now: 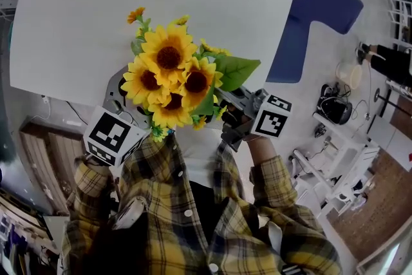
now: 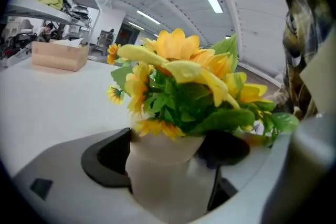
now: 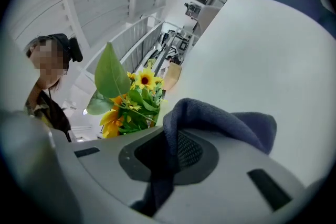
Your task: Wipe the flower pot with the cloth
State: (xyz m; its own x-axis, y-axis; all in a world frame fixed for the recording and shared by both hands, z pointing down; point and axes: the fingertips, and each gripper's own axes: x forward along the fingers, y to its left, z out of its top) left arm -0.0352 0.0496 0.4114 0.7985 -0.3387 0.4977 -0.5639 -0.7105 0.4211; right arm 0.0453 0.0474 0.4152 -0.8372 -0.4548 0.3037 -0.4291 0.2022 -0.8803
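Plaid sleeves (image 1: 273,185) sit nearest, just behind the flower pot (image 2: 157,181). The left claw (image 2: 167,155) grips the pot's white body, one jaw pressed on each side, and yellow sunflowers (image 1: 168,77) rise from it. Just right of the pot, the right claw (image 3: 163,176) is clamped on a dark blue cloth (image 3: 226,123), which is clear of the blooms. Beyond the pot spreads the white table (image 1: 96,9).

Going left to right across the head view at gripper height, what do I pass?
Left black-and-white marker cube → bunch of yellow artificial sunflowers with green leaves → right black-and-white marker cube → white rack on the floor.
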